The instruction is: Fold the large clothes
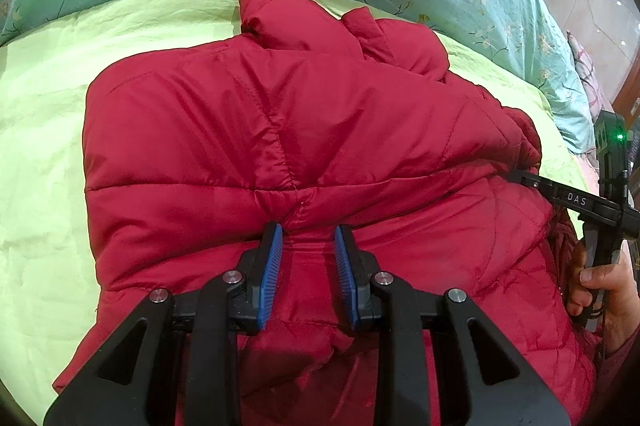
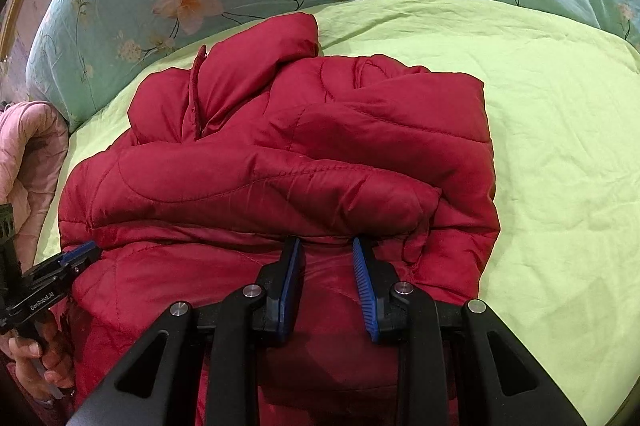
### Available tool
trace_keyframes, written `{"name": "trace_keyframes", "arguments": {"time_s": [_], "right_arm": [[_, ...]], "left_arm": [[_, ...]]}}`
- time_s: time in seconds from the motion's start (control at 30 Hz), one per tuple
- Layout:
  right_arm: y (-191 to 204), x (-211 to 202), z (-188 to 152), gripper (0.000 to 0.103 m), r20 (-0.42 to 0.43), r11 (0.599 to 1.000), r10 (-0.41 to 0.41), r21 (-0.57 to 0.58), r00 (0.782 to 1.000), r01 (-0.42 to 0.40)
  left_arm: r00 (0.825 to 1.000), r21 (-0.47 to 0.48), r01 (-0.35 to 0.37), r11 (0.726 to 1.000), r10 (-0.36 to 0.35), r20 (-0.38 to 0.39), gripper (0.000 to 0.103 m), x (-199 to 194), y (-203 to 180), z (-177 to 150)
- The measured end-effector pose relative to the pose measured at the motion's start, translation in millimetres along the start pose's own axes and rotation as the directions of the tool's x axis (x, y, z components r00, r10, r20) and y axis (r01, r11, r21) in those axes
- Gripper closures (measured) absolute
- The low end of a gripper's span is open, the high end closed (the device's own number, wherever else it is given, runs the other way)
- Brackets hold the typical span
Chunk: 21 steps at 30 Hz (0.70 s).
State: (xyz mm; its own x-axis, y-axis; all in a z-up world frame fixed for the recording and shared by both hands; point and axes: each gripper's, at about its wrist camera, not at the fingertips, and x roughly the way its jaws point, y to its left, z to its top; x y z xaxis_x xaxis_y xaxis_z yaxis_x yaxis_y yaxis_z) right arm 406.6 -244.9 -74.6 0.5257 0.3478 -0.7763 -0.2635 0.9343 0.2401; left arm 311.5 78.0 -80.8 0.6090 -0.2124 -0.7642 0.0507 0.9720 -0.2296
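The red puffer jacket (image 1: 304,130) lies on the green sheet (image 1: 44,130), each gripper pinching its near fold, and it looks soft, puffy and slippery, so thick seams seem best to grip.

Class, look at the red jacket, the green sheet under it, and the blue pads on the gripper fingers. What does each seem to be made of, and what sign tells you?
Red jacket: likely a smooth synthetic shell over padding; it has a slight sheen, stitched quilt lines and puffy panels.
Green sheet: probably matte woven cotton or a blend; fine soft creases, no shine.
Blue pads: apparently ribbed rubber or soft plastic, set in black hard plastic fingers.
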Motion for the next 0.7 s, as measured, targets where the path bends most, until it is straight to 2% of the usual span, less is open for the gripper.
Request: {"name": "trace_keyframes", "arguments": {"time_s": [0.23, 0.3, 0.37, 0.4, 0.43, 0.5, 0.7], "right_arm": [[0.1, -4.6, 2.4, 0.075, -0.009, 1.0, -0.012, 0.008, 1.0, 0.012], [5.3, -14.7, 3.0, 0.074, 0.0, 0.999, -0.046, 0.003, 0.999, 0.046], [11.0, -30.9, -0.2, 0.073, 0.008, 0.997, -0.076, 0.006, 0.997, 0.076], [12.3, -40.3, -2.4, 0.07, 0.014, 0.997, -0.082, 0.012, 0.997, 0.082], [13.3, -46.8, -4.2, 0.068, 0.017, 0.996, -0.083, 0.015, 0.996, 0.083], [15.9, -70.3, -13.1, 0.059, 0.033, 0.998, -0.068, 0.019, 0.997, 0.067], [21.1, -125.9, -57.8, 0.057, 0.051, 1.0, -0.014, 0.028, 0.999, 0.013]], "left_arm": [[1.0, -0.012, 0.019, 1.0, -0.019, -0.023, 0.078, -9.2, 1.5, 4.7], [1.0, 0.004, -0.008, 1.0, 0.008, -0.025, 0.077, -24.4, -2.0, 3.3], [0.999, 0.013, -0.043, 0.999, 0.043, -0.007, 0.063, -41.8, -5.4, -1.5], [0.998, 0.006, -0.062, 0.998, 0.062, 0.002, 0.048, -51.0, -5.6, -5.0], [0.997, -0.005, -0.074, 0.997, 0.074, 0.011, 0.041, -58.6, -4.5, -8.7], [0.997, -0.042, -0.078, 0.996, 0.079, 0.025, 0.041, -77.0, -0.4, -19.7], [0.993, -0.101, -0.101, 0.99, 0.106, 0.047, 0.041, -124.3, 0.0, -59.9]]}}
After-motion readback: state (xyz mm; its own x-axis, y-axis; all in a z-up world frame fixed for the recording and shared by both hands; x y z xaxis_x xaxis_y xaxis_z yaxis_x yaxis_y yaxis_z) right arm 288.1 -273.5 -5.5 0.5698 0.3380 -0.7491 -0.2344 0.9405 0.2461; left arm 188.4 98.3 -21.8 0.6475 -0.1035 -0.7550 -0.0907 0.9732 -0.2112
